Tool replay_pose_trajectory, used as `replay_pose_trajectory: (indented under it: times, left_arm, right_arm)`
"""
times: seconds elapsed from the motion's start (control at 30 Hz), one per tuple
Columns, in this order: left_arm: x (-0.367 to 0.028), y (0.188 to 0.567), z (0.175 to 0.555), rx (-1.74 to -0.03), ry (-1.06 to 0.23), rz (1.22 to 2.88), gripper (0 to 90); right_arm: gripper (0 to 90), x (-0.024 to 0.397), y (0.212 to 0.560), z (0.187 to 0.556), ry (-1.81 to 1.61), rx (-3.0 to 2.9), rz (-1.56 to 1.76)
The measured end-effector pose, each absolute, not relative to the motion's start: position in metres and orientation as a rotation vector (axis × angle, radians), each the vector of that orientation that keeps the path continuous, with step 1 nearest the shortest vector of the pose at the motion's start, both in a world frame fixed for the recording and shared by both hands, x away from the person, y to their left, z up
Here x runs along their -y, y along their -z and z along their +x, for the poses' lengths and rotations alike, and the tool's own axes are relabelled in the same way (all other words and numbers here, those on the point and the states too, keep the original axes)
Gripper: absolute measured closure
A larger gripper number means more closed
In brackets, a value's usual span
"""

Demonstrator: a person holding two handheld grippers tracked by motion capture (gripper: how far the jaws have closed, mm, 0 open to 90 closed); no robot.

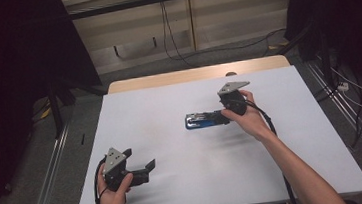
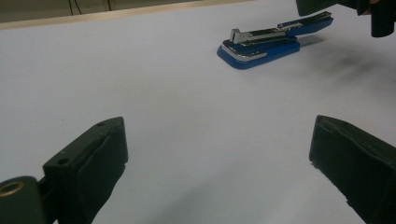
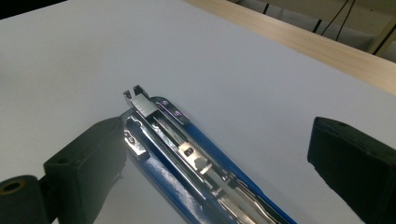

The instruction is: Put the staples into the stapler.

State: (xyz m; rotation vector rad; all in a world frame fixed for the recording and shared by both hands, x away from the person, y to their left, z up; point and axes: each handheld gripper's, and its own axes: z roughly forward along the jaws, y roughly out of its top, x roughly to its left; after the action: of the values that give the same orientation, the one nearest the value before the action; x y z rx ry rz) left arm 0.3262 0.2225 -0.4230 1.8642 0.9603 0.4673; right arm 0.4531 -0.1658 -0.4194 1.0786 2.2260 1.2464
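A blue and chrome stapler (image 1: 202, 120) lies flat near the middle of the white table (image 1: 158, 99), its top arm swung open so the metal magazine shows. My right gripper (image 1: 223, 117) is at the stapler's right end with its jaws wide apart. In the right gripper view the stapler (image 3: 187, 158) runs between the jaws, close beside the left one and well clear of the right one. My left gripper (image 1: 140, 159) rests open near the table's front left corner, with nothing between its jaws. From the left gripper view the stapler (image 2: 264, 44) lies far ahead, with the right gripper (image 2: 369, 14) behind it.
A bare wooden strip (image 1: 196, 74) runs along the table's far edge. Cables (image 1: 173, 42) hang and trail on the floor behind the table. Dark curtains (image 1: 9, 58) stand at both sides, and a metal rail (image 1: 50, 170) runs along the floor to the left.
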Motion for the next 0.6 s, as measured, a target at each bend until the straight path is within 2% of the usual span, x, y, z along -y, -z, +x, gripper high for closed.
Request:
replay_pose_trajectory:
  times: [0.6]
  left_arm:
    - [-0.223, 0.425, 0.333, -0.979, -0.49, 1.846, 4.8]
  right_arm:
    - [5.0, 0.192, 0.416, 0.427, -1.238, -2.064, 1.135]
